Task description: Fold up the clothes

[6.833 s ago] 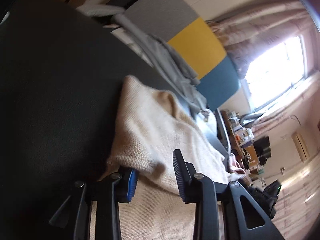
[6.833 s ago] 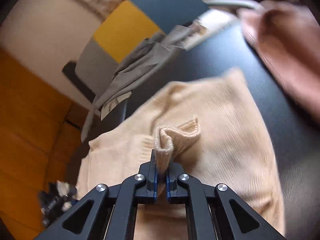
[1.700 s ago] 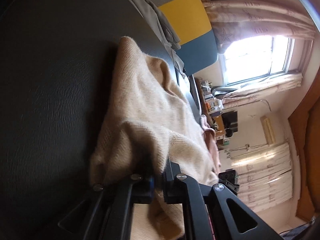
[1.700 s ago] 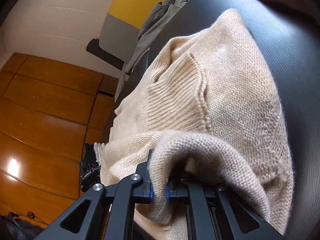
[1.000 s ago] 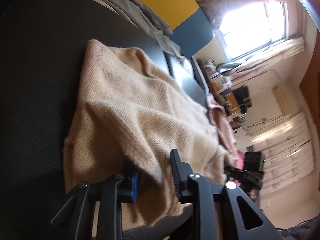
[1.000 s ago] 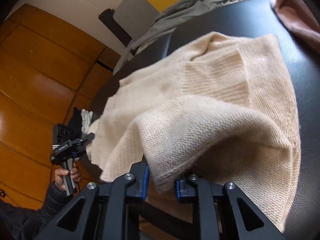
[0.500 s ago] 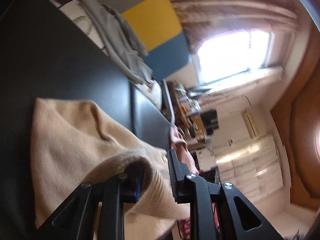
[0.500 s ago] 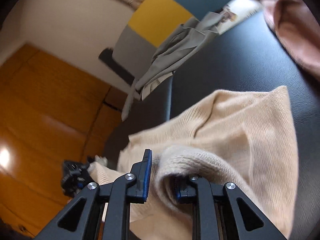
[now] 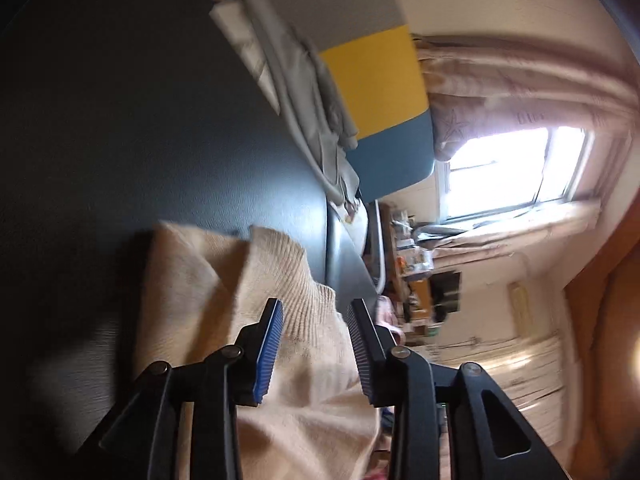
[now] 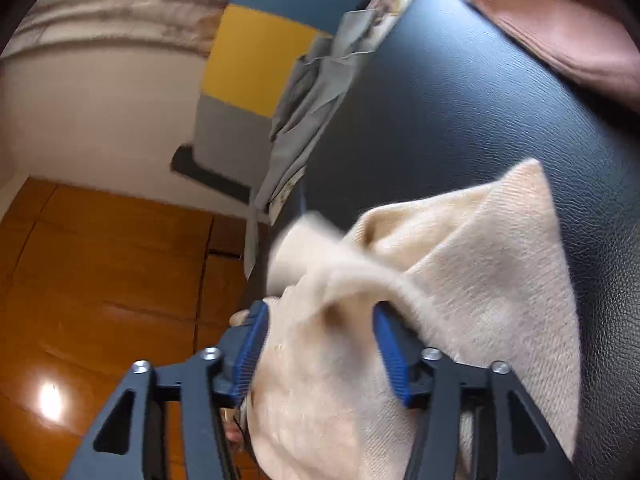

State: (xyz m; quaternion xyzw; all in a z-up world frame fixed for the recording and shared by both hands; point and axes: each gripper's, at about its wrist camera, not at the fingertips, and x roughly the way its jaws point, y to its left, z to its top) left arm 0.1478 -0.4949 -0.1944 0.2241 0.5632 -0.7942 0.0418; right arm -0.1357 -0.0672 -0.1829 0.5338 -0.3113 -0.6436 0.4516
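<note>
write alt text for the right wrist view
The right gripper is open, its blue-padded fingers straddling a bunched cream knit sweater on a black leather surface. A pink garment lies at the far corner.

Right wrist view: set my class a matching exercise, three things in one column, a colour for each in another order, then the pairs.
Things:
1. sweater
2. garment at the top right corner
3. garment draped over the far edge of the black surface

Colours:
A. grey
B. cream
C. dusty pink

Pairs: 1-B, 2-C, 3-A
</note>
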